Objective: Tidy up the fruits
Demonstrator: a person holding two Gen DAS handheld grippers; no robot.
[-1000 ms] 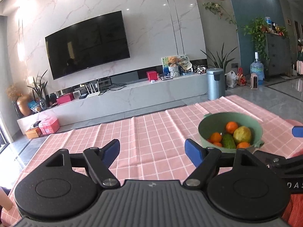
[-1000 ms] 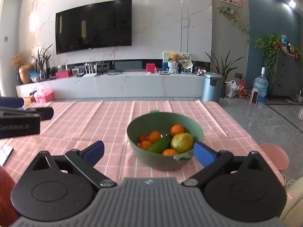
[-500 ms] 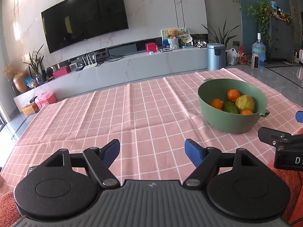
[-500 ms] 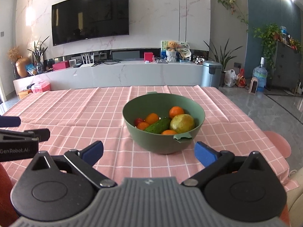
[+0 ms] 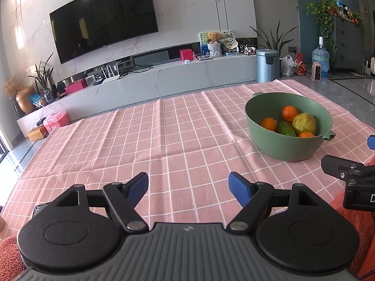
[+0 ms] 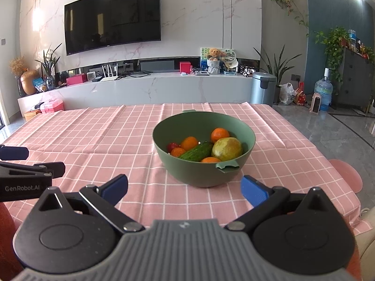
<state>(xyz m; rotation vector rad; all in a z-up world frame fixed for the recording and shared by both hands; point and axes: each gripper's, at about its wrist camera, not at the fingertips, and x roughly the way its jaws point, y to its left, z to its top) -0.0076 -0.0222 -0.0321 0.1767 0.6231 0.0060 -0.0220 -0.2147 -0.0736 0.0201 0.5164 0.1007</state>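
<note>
Toward the right side of the table (image 6: 93, 126), near its right edge and about midway between the near and far edges, a green bowl (image 6: 204, 175) stands upright on the pink checked tablecloth (image 5: 164, 140). Inside it lie a yellow-green pear (image 6: 226, 149), a dark green cucumber (image 6: 197, 152) leaning against the pear's left side, several oranges (image 6: 189, 143) around them, and a small red fruit (image 6: 172, 146) at the left wall of the bowl; what kind it is cannot be told. A small tab handle (image 6: 227, 166) sticks out of the bowl's near rim, and another shows at the far rim.

Just short of the bowl, the right gripper (image 6: 184, 188) hangs over the cloth with its jaws spread wide and nothing between the blue pads (image 6: 254, 190); the bowl sits just beyond the gap, touching neither finger. The left gripper (image 5: 188, 188) is over the near middle of the table, well left of the bowl, its jaws likewise parted and empty, blue pads (image 5: 138, 188) above bare cloth.

Beyond the far edge of the table runs a long marble media console (image 6: 152, 89) with a wall-mounted television (image 6: 112, 18) above it. A grey pedal bin (image 6: 262, 86) stands at the console's right end, and a pink stool (image 6: 346, 175) sits off the table's right edge.
</note>
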